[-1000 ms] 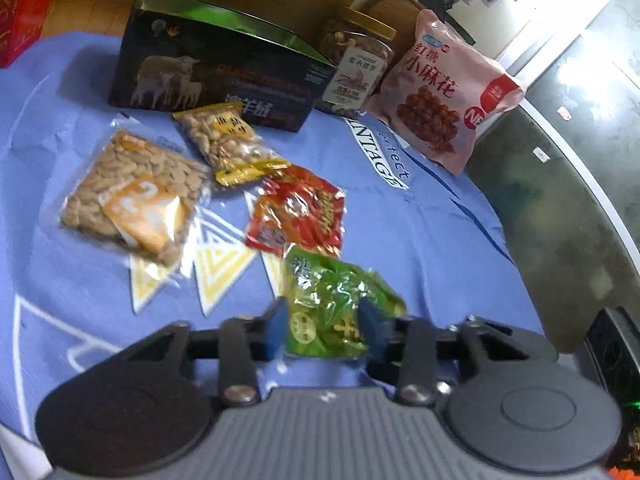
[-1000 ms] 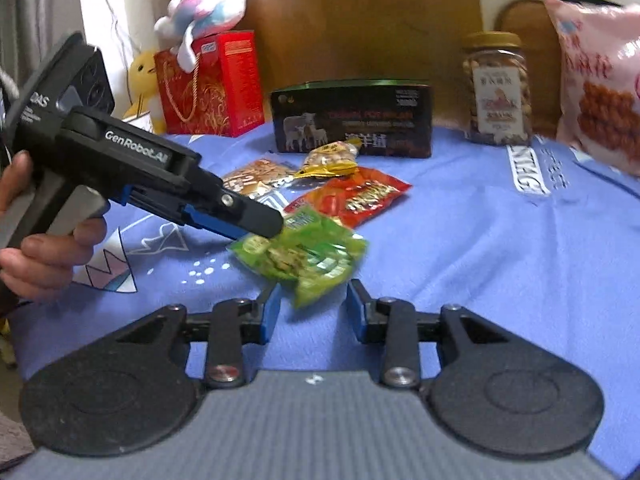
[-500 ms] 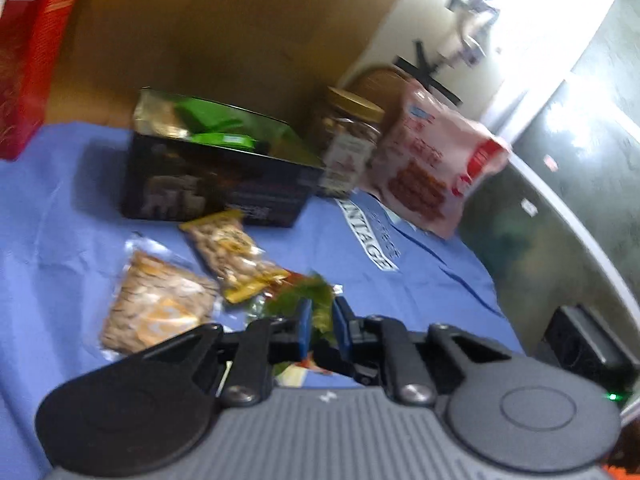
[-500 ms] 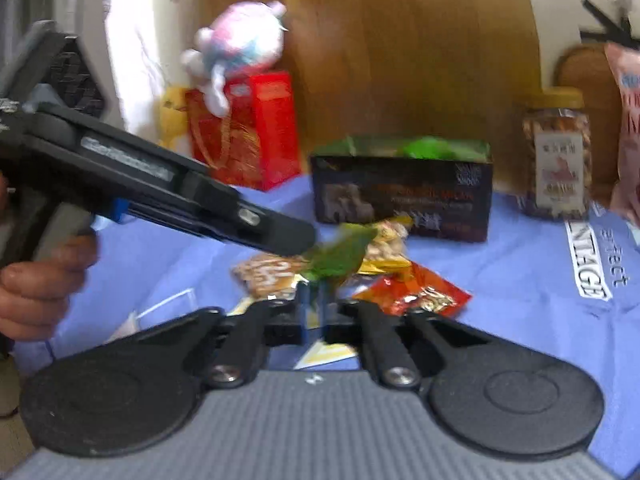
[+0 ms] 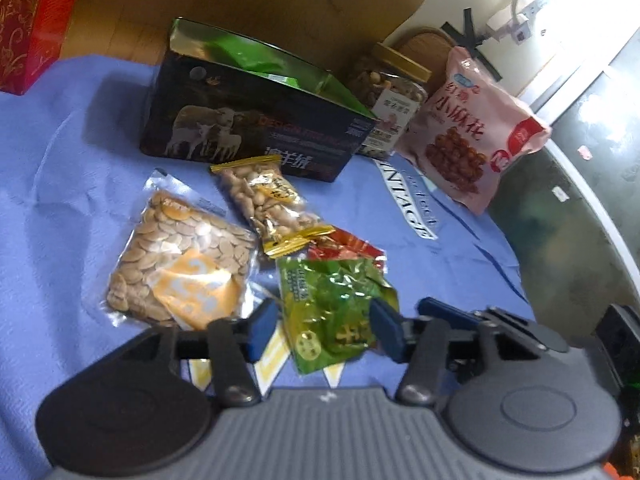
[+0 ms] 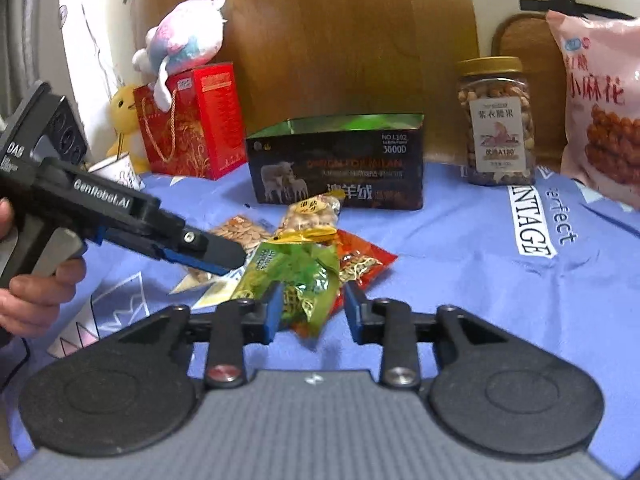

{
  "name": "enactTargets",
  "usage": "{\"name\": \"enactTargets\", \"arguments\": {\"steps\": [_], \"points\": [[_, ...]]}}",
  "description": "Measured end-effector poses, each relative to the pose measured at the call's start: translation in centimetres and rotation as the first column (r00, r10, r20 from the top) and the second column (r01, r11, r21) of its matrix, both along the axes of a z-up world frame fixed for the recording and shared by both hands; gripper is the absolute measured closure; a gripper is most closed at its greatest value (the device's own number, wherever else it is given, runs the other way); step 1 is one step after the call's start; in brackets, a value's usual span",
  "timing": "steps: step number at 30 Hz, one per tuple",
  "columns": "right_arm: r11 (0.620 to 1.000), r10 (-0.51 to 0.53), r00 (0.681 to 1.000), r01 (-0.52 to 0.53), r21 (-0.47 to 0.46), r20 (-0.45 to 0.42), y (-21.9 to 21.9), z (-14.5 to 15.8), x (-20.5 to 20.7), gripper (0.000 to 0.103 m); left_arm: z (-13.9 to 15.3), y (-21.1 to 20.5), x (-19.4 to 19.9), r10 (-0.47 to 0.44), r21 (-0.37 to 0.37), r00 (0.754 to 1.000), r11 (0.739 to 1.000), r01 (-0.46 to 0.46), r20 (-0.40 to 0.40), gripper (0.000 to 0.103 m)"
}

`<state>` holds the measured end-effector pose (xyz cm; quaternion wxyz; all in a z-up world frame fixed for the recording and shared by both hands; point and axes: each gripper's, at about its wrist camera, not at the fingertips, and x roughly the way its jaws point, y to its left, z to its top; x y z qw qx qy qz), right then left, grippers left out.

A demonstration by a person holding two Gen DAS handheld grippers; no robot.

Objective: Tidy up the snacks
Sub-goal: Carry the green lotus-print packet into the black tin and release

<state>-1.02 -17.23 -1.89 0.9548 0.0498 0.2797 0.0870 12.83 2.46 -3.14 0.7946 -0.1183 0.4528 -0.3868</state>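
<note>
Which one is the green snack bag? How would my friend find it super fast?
Start at the big black box with sheep at the back of the blue cloth. Come forward past the peanut packet to the heap of small packets. The green snack bag lies nearest, partly over a red packet, between the open left tongs; it is the only shiny green one.

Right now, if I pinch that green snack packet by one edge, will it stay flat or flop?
The green snack packet will probably flop: its foil looks thin and crinkled. It seems light, so likely to lift easily. Its glossy film may slip between the pads.
</note>
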Motion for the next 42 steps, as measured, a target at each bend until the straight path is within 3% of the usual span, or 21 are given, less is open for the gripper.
{"name": "enactTargets", "arguments": {"steps": [3,7,9,12,16,20,22,28,33,37,40,42], "points": [[0.999,0.014,1.0,-0.014,-0.03,-0.006,0.1,0.0,0.2,0.061,-0.9,-0.2,0.3,0.0,-0.004,1.0,1.0,0.0,-0.028,0.048],[0.999,0.043,0.994,-0.04,0.037,-0.098,0.3,-1.7,2.4,0.062,-1.2,-1.1,-0.4,0.001,-0.018,1.0,1.0,-0.001,0.007,0.055],[0.999,0.025,0.997,-0.023,0.027,-0.07,0.8,-1.8,2.2,0.067,-1.1,-1.6,-1.2,0.008,0.02,0.999,1.0,-0.008,0.037,0.076],[0.997,0.042,0.999,-0.041,0.065,-0.018,1.1,-0.7,1.1,0.082,-0.7,-1.6,-1.8,-0.003,0.02,1.0,1.0,0.002,0.029,0.086],[0.999,0.027,0.999,-0.027,0.028,0.023,1.7,0.3,0.2,0.083,0.5,-1.6,-2.1,-0.015,-0.006,0.998,1.0,0.015,0.056,0.086],[0.993,0.0,0.998,-0.008,0.122,0.065,0.6,1.7,1.2,0.083,2.5,-1.0,-1.2,0.004,-0.048,0.995,0.999,0.0,0.095,0.086],[0.987,-0.004,0.994,-0.013,0.16,0.105,0.3,2.7,2.7,0.083,4.2,-0.8,-0.1,0.034,-0.066,0.991,0.997,-0.026,0.13,0.086],[0.989,-0.003,0.974,-0.031,0.145,0.227,0.5,5.0,10.6,0.083,8.3,-1.3,6.4,0.145,-0.08,0.963,0.988,-0.129,0.227,0.086],[0.987,0.026,0.987,-0.051,0.155,0.161,0.8,4.0,18.2,0.08,7.3,-1.9,12.1,0.236,0.017,0.944,0.969,-0.247,0.231,0.083],[0.997,0.074,0.989,-0.073,-0.015,0.128,4.0,2.6,20.5,0.071,5.8,-2.1,13.9,0.273,0.107,0.931,0.946,-0.305,0.244,0.077],[0.999,0.048,0.985,-0.049,0.005,0.164,3.6,2.9,19.0,0.061,5.9,-1.0,13.0,0.271,0.071,0.93,0.952,-0.296,0.25,0.073],[0.998,0.028,0.985,-0.037,0.053,0.17,2.5,3.0,17.4,0.061,6.3,-0.1,11.7,0.276,0.039,0.923,0.954,-0.297,0.27,0.068]]}}
